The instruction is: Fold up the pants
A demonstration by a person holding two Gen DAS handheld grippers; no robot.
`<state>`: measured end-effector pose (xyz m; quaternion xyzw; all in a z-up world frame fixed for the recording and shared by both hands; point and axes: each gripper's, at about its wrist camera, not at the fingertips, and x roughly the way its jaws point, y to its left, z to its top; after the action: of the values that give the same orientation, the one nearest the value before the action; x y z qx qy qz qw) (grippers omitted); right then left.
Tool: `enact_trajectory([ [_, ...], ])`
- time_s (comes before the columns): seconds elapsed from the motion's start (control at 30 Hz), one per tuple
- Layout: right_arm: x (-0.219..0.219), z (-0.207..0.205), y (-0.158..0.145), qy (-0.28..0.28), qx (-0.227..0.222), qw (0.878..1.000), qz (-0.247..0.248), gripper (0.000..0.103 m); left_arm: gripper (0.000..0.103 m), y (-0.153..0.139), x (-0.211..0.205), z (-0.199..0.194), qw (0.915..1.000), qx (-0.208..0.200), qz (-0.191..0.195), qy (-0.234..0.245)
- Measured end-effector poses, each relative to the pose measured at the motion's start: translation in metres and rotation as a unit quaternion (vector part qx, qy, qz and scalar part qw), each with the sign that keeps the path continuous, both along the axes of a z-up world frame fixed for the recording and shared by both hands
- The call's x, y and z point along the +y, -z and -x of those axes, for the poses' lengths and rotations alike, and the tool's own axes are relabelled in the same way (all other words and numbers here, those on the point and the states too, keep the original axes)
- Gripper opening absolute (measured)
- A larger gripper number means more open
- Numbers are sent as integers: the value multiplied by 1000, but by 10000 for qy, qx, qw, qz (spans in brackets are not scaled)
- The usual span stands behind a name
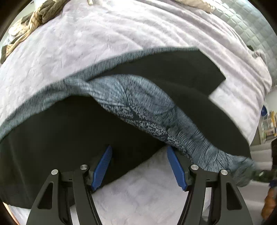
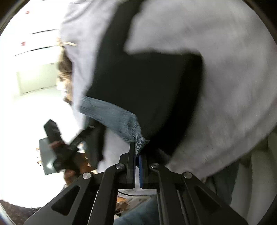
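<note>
Dark pants [image 1: 57,131] with a blue-grey patterned lining [image 1: 138,100] lie on a pale lavender bed cover [image 1: 97,34]. In the left wrist view my left gripper [image 1: 139,156] is open, its blue pads [image 1: 102,167] just above the pants' near edge, holding nothing. A twisted strip of the patterned fabric stretches right toward the other gripper [image 1: 259,173]. In the right wrist view my right gripper [image 2: 138,152] is shut on the patterned fabric end [image 2: 140,143], with the dark pants [image 2: 147,90] spread beyond. The left gripper [image 2: 64,147] shows blurred at the left.
Crumpled brown and tan clothes [image 1: 32,20] lie at the far left of the bed, and beige cloth [image 1: 195,4] at the far edge. A grey quilted cover [image 1: 249,31] lies at the right. The bed's edge drops off at the right [image 1: 259,121].
</note>
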<state>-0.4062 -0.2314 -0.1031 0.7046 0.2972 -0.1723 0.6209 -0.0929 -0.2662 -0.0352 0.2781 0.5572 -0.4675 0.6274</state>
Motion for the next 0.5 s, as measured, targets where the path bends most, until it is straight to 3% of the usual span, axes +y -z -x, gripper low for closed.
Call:
enact_trajectory([
  [0.23,-111,-33,-61,-127,-594,9946,841,3,67,-18,-48,-21,9985,-219,366,-350],
  [0.33,-171,-63,-72,-410,-453,9906,1225,3,67,-20,-63,-39,9963,-345,452,-638],
  [0.5,-240,-104,-62,-764,148,9844,1575,6,67,-22,-76,-63,9901,-577,474,-1184],
])
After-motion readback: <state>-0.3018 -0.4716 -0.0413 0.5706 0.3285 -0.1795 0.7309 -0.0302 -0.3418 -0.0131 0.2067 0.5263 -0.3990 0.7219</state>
